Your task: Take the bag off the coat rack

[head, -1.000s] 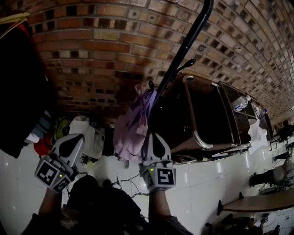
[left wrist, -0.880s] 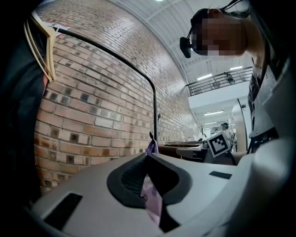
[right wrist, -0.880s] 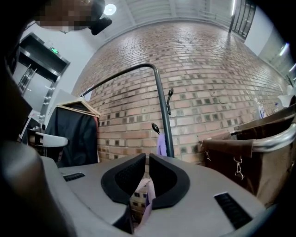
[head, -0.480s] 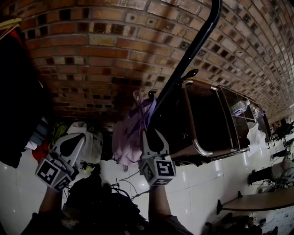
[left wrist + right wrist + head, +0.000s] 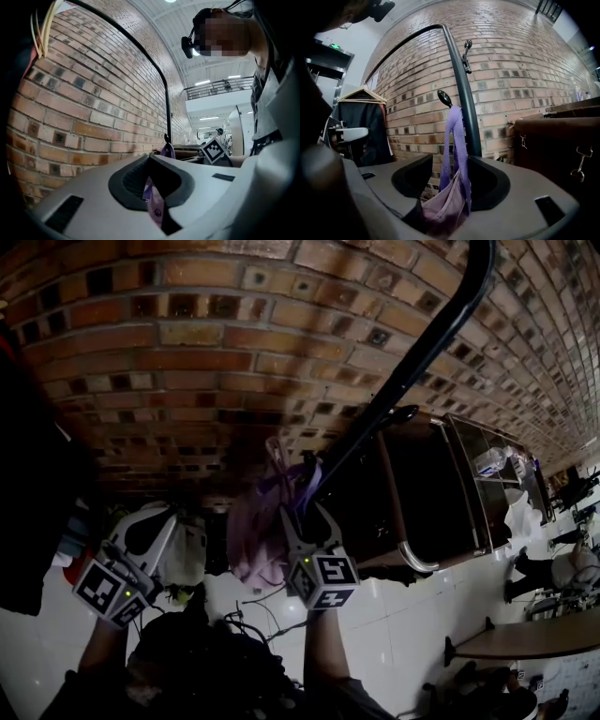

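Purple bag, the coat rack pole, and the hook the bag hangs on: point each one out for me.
purple bag (image 5: 443, 206): right gripper view, on the fabric body.
coat rack pole (image 5: 463, 96): right gripper view, mid-pole.
hook (image 5: 444, 98): right gripper view, black knob tip.

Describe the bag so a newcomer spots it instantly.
Against the brick wall stands a black coat rack pole. From a lower hook hangs a soft lilac bag by purple woven straps. Nothing else on the rack is purple; the hook above is bare.

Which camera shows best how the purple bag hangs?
The right gripper view: the purple fabric bag hangs by its straps from a black knobbed hook, close and sharp. The head view shows the bag dimly; the left gripper view, only a distant purple speck.
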`<state>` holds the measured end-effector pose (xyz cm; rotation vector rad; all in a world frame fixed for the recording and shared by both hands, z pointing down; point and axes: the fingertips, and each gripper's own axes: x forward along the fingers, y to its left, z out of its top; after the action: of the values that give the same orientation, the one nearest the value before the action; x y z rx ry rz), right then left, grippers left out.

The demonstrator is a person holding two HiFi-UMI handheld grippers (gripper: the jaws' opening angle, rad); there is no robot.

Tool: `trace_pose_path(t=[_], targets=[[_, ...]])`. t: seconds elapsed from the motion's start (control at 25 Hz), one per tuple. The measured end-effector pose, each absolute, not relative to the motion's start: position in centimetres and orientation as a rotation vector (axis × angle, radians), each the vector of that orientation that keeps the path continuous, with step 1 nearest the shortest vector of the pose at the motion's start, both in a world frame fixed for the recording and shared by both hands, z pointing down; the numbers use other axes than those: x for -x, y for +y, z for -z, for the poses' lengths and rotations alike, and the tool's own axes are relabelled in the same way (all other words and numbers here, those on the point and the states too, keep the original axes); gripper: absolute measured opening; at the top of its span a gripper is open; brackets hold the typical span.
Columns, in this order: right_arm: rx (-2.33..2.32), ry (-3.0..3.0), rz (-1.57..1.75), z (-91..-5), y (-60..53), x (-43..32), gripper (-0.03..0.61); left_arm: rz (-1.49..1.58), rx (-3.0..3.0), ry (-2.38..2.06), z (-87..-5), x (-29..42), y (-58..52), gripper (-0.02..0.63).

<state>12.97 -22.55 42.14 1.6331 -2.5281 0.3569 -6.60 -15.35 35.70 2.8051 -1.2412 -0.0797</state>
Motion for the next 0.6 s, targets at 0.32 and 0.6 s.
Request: trace_pose_path(t=[0.32, 0.6], targets=[[-1.542, -2.601, -0.352, -41.9, -24.3, -11.5, 0.232, 0.078, -2.805, -1.169, -36.5, 6.3, -19.3, 0.008], [-1.725, -2.439, -0.268, -42.6, -26.7, -11.2, 0.198, 0.081, -2.811, -1.109, -36.9, 6.1, -21.1, 0.008]])
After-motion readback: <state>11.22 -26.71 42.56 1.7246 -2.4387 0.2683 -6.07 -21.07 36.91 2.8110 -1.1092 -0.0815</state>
